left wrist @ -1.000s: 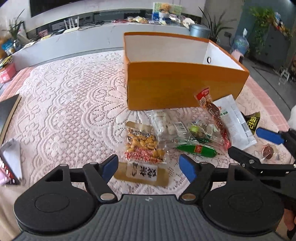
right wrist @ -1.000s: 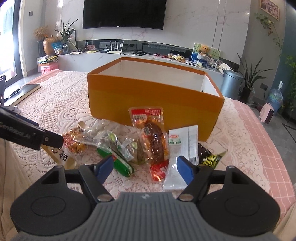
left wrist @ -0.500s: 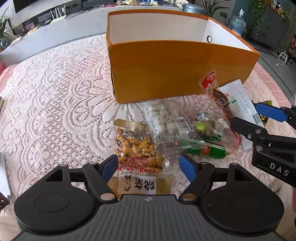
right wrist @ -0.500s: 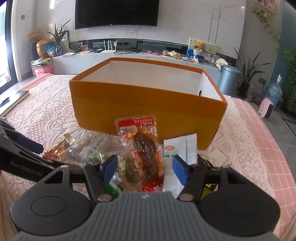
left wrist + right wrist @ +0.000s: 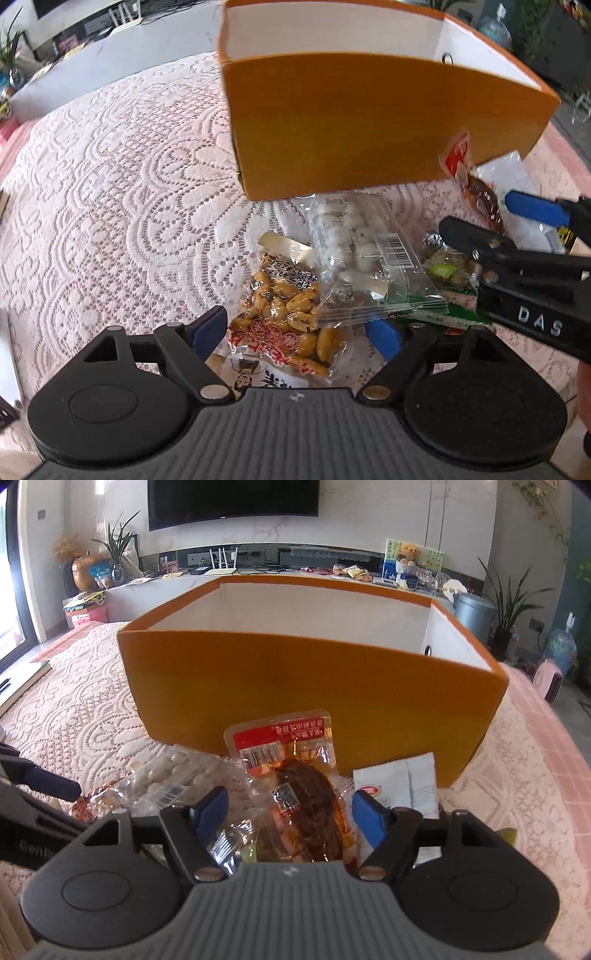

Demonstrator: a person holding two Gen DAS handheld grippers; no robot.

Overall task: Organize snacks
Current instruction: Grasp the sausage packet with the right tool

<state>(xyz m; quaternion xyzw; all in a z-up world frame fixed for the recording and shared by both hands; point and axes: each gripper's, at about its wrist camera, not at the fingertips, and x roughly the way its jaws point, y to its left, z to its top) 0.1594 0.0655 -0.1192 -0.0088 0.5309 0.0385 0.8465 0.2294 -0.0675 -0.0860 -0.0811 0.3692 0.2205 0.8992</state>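
The orange box [image 5: 314,686] stands open on the lace tablecloth [image 5: 110,177], filling more of both views than a second ago (each camera has come closer and lower). Just near of its front wall lies the snack heap. The left gripper [image 5: 295,328] now straddles the bean packet [image 5: 288,321], which lay ahead of its tips before; its jaws have just been opening and stand wide, pads not pressing. To its right, the right gripper [image 5: 290,812] has just reopened, released, with the red meat packet [image 5: 299,790] between its blue fingers [image 5: 210,808]. The clear bag of white candies [image 5: 351,240] lies between both packets
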